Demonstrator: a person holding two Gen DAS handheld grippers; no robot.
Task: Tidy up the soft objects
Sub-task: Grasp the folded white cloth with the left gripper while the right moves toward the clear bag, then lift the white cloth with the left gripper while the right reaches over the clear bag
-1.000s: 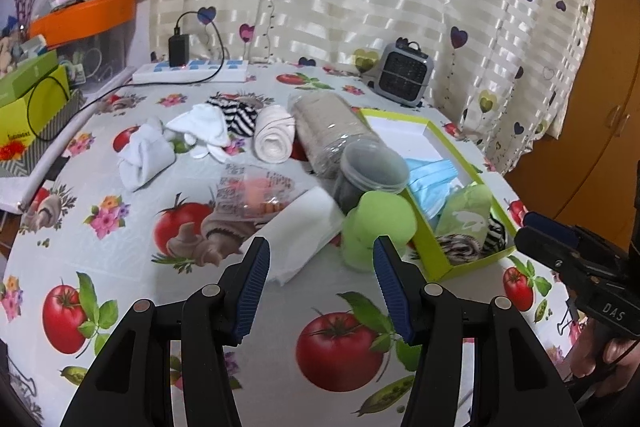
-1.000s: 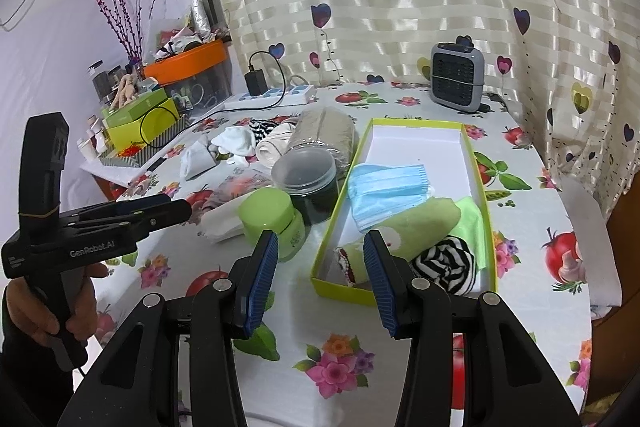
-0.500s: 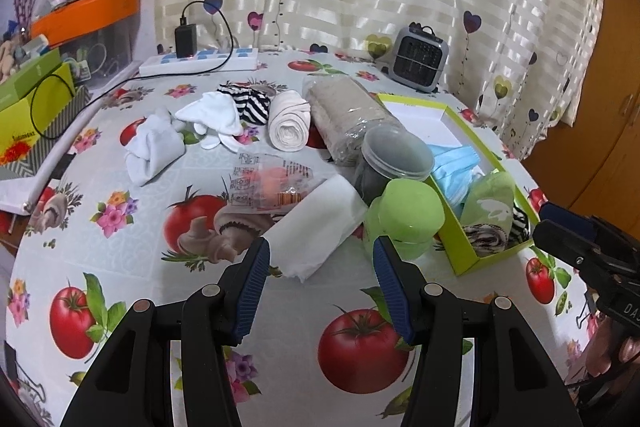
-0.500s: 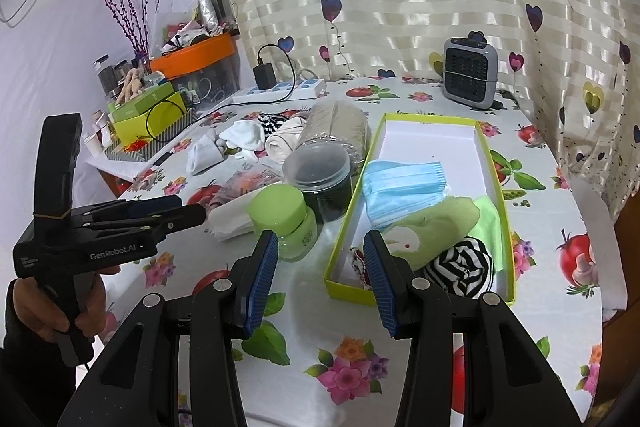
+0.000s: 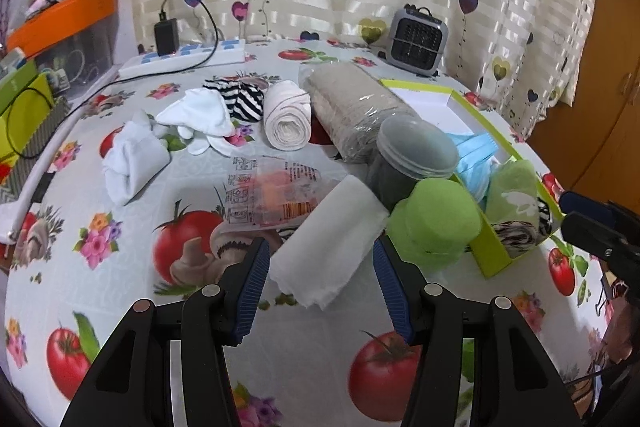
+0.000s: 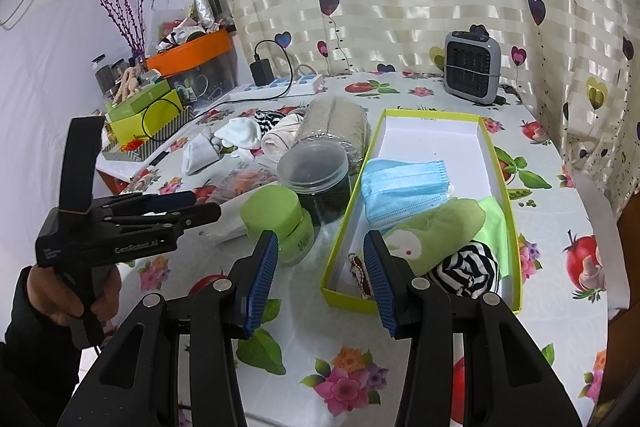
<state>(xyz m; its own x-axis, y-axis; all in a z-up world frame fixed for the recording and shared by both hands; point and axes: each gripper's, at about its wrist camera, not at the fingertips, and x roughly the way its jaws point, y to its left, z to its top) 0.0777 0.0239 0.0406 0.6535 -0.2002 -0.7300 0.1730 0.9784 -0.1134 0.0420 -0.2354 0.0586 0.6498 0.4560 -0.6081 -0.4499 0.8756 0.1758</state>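
Left gripper [image 5: 318, 285] gapes wide, empty, lined up on white roll [image 5: 328, 245], likely next for box [image 6: 494, 163]. Right gripper [image 6: 320, 279] idles parted, empty.

The left gripper [image 5: 318, 281] is held low and level with its blue-padded fingers [image 5: 251, 291] spread wide apart, nothing between them. In the right wrist view it sits at 9 o'clock, its black handle gripped by the person's left hand [image 6: 66, 297] in a dark sleeve. The right gripper [image 6: 320, 277] also has its fingers [image 6: 262, 279] parted and empty; its tip shows at 3 o'clock in the left wrist view.
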